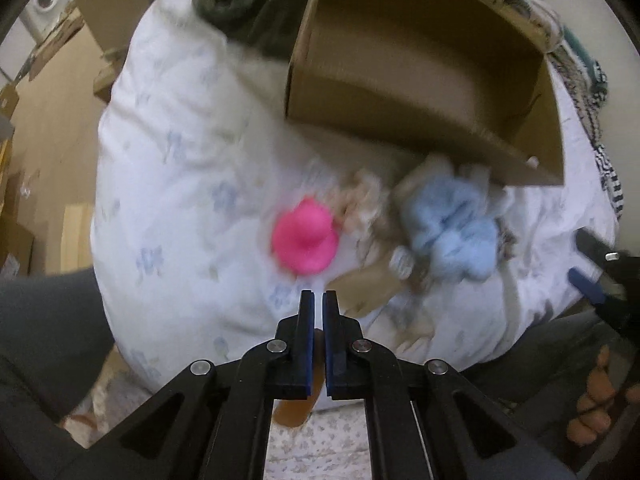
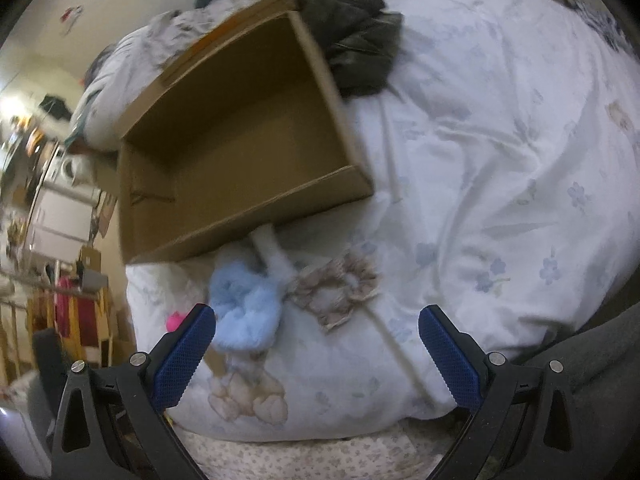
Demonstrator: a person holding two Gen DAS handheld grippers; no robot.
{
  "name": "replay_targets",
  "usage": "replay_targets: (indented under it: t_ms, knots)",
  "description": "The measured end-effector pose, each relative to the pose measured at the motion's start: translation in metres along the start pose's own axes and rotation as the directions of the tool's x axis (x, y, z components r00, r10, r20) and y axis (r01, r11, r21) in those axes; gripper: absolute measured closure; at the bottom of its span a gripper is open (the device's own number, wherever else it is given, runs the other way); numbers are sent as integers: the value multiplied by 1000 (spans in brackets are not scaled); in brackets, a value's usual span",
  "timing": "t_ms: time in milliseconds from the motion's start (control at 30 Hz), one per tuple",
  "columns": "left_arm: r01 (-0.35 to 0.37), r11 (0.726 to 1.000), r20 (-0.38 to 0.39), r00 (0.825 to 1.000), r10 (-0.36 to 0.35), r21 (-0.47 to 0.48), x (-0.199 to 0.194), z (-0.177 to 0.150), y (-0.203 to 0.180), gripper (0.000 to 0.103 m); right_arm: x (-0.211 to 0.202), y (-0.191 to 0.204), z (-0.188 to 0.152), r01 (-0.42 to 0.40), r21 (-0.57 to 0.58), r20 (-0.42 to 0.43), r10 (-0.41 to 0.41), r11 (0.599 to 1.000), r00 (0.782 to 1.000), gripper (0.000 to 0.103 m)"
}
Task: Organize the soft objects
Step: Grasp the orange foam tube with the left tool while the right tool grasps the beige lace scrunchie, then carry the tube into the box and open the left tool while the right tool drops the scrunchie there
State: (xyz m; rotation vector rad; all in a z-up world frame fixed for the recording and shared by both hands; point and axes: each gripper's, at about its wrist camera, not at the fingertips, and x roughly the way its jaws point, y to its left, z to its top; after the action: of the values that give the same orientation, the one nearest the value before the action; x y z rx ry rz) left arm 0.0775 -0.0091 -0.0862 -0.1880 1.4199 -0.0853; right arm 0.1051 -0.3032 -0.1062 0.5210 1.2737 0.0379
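Right gripper (image 2: pixel 316 344) agape — scrunchie (image 2: pixel 245 308) (blue) between.

Left gripper (image 1: pixel 318 300) hovers with jaws nearly together, nothing between them — just ahead sits the pink duck (image 1: pixel 304 242) on the white quilt (image 1: pixel 180 184). Beside it, a beige scrunchie (image 1: pixel 362 204) and blue fluffy scrunchie (image 1: pixel 454 230), by the cardboard box (image 1: pixel 400 80).
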Motion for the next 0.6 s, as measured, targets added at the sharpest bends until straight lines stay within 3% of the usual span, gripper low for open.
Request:
replay_targets:
  t_ms: [33,67,133,233,333,500,533,600]
  knots:
    - [6,1000,6,1000,-6,5,-3,4,-2,99,6,-3,4,8,12,-29,-8,1000,1000,0]
    - [10,1000,13,1000,-10,13,-1,9,-1,99,11,-6,8,-6,26,-53,7,1000,999,11]
    - [19,999,32,999,-20,29,-6,11,-2,99,24,-10,13,-3,45,-102,7,999,995,24]
    - [35,999,49,998,-36,32,-5,37,-8,99,42,-10,17,32,48,-129,-26,998,991,25]
    - [39,999,56,998,-39,10,1,38,-1,99,57,-11,19,76,54,-143,-68,996,987,26]
    - [55,998,58,997,-53,-25,10,39,11,99,82,-7,23,119,33,-171,-112,992,979,44]
    - [50,998,67,997,-49,-22,10,41,9,99,86,-7,25,124,30,-171,-118,992,978,51]
    - [39,999,85,996,-37,-15,8,43,8,99,91,-6,28,128,11,-172,-124,992,977,74]
